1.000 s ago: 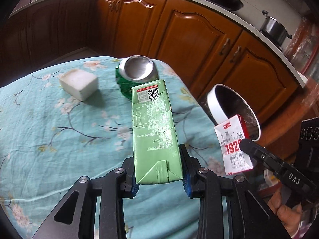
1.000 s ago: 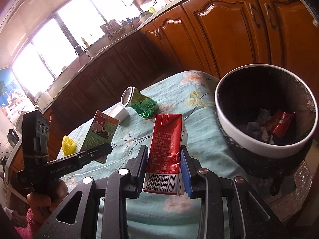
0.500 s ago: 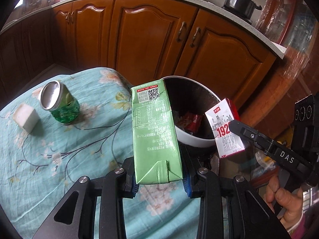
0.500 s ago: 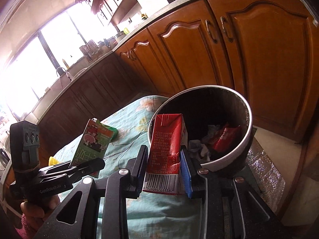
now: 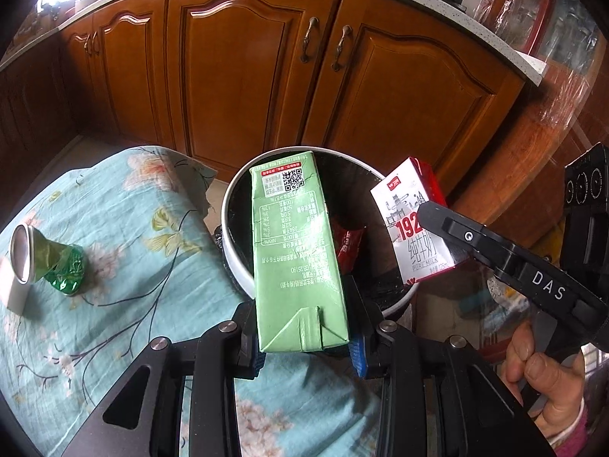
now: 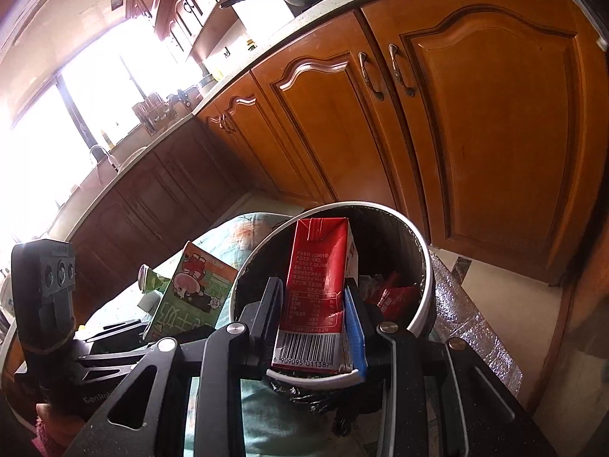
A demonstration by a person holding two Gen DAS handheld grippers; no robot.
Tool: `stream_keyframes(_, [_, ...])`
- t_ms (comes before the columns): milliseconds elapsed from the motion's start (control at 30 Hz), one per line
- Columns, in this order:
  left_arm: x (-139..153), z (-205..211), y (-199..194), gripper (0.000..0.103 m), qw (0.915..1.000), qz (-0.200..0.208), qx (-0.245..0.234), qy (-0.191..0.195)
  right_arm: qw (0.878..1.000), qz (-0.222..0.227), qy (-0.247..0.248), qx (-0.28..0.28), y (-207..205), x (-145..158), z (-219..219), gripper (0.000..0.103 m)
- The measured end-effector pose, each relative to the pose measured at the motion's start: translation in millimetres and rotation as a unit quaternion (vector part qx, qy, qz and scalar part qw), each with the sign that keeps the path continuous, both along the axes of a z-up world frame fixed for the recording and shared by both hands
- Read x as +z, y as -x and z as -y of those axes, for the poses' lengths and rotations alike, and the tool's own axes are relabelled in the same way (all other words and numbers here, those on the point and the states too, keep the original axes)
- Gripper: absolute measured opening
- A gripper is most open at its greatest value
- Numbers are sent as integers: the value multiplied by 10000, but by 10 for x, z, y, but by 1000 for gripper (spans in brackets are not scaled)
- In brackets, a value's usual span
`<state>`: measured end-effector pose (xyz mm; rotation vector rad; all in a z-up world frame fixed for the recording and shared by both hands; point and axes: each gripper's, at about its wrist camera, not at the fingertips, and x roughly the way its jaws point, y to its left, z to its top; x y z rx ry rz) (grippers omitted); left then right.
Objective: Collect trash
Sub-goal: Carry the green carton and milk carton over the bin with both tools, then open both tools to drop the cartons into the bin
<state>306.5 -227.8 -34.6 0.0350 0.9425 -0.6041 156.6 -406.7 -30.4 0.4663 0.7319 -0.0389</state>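
Left wrist: left gripper (image 5: pixel 304 346) clamping green carton (image 5: pixel 295 251), right gripper (image 6: pixel 316 327) clamping red carton (image 6: pixel 318 285), both over bin (image 5: pixel 236 262).

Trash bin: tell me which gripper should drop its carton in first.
Right, probably. The right gripper holds the red carton directly over the trash bin. The left gripper holds the green carton nearer the bin's table-side rim.

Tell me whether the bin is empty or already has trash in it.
Not empty. The bin already holds a red wrapper and some crumpled scraps. How full it is cannot be told.
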Motion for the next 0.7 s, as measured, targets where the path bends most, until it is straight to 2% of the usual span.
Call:
stream_keyframes(233, [-129, 200, -214, 33, 9998, -127, -24, -129, 10000, -89, 12, -11, -102, -65, 114, 32])
stream_keyframes(600, [-211, 377, -329, 33, 9995, -198, -23, -237, 9996, -297, -18, 8, -209, -181, 165, 32])
stream_keyframes(700, [-196, 391, -345, 35, 9995, -190, 39, -243, 9993, -355, -62, 39, -265, -192, 182, 35])
